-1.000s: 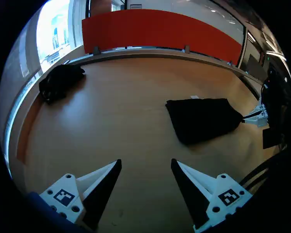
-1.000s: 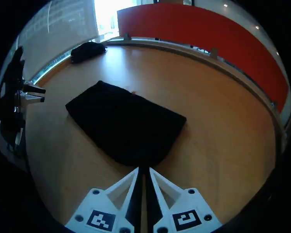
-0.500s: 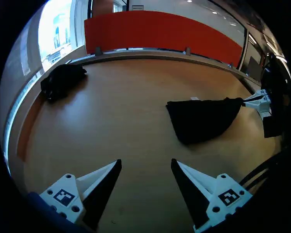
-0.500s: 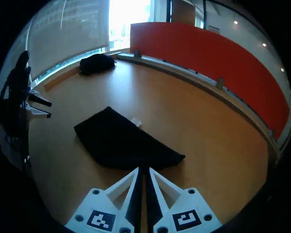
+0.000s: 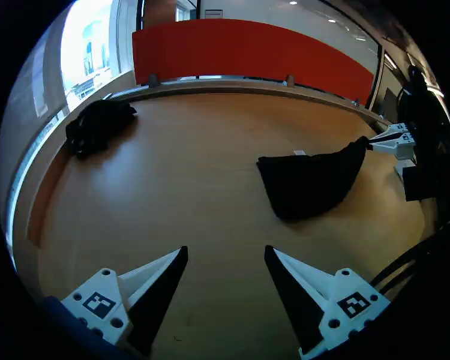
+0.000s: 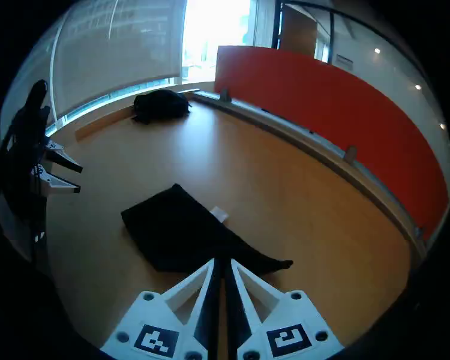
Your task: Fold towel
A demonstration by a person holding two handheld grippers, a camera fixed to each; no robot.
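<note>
Right claw [image 6: 222, 262]: fingers drawn almost together with a thin slit between them, pinching one corner of the towel [image 6: 171, 231].
Pinched corner: pulled into a narrow point that runs straight into the tips. In the left gripper view it is raised off the surface [image 6: 273, 180], and the cloth slopes down from it like a tent.
Towel body: black, lying on the surface just ahead of the right claw and a little to its left.
Tag [image 6: 219, 213]: small and white, at the towel's far edge, just ahead of the right claw's tips.
Left claw [image 5: 225, 248]: fingers spread wide with nothing between them, over bare surface.
Towel from the left claw: ahead and to the right, well apart from the tips.
Claws to each other: well apart. The right claw is at the far right of the left gripper view, at the towel's raised corner. The left claw is at the far left of the right gripper view, apart from the towel.
Person [image 5: 423, 108]: a dark figure just behind the right claw.
Bag [image 5: 96, 123]: black, far ahead and left of the left claw, near the surface's edge.
Panel [image 5: 249, 51]: red and upright, along the surface's far edge.
Window [image 5: 87, 48]: bright, beyond the bag.
</note>
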